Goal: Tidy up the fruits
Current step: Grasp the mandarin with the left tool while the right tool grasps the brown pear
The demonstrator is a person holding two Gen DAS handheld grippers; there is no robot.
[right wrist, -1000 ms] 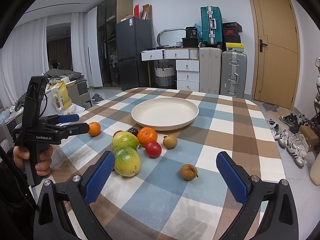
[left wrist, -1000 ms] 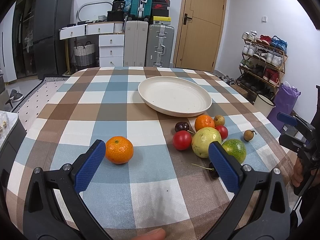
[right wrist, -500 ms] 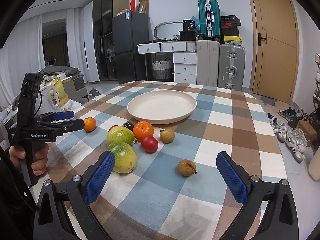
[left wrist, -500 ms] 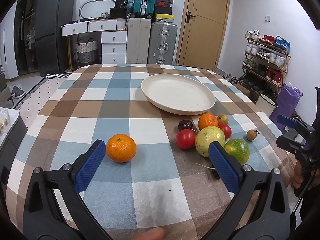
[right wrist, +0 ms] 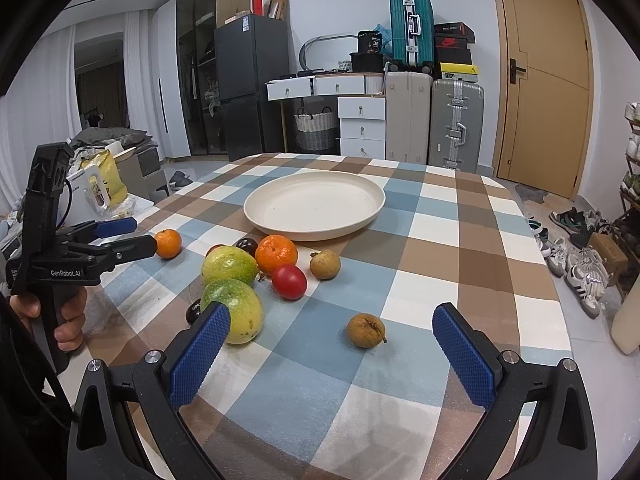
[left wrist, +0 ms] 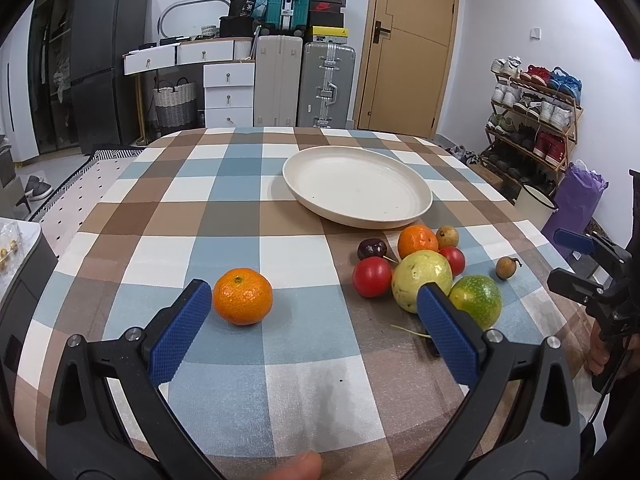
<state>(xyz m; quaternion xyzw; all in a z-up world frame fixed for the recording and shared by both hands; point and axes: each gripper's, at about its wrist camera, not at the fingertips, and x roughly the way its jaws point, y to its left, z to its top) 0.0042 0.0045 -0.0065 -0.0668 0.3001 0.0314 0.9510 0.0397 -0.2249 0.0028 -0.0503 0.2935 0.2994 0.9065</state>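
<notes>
1. Since a second ago, the left gripper (left wrist: 308,312) has been brought a bit closer to the lone orange (left wrist: 242,296), which now looks bigger in its view.
2. The right gripper (right wrist: 330,340) has been moved forward a little; the brown fruit (right wrist: 365,330) now sits nearer its blue pads (right wrist: 460,356).
3. No fruit has been moved, and the plate (left wrist: 420,200) is bare as before.
4. Both jaws are spread wide, and nothing is held in either one.
5. The lone orange is round and bright, and it sits on the checked cloth (left wrist: 304,360), just in front of the left pad.
6. The other fruits are bunched near the plate: a second orange (right wrist: 276,254), two red ones, two yellow-green ones, a dark one and a small tan one.
7. The brown fruit lies apart from the bunch.
</notes>
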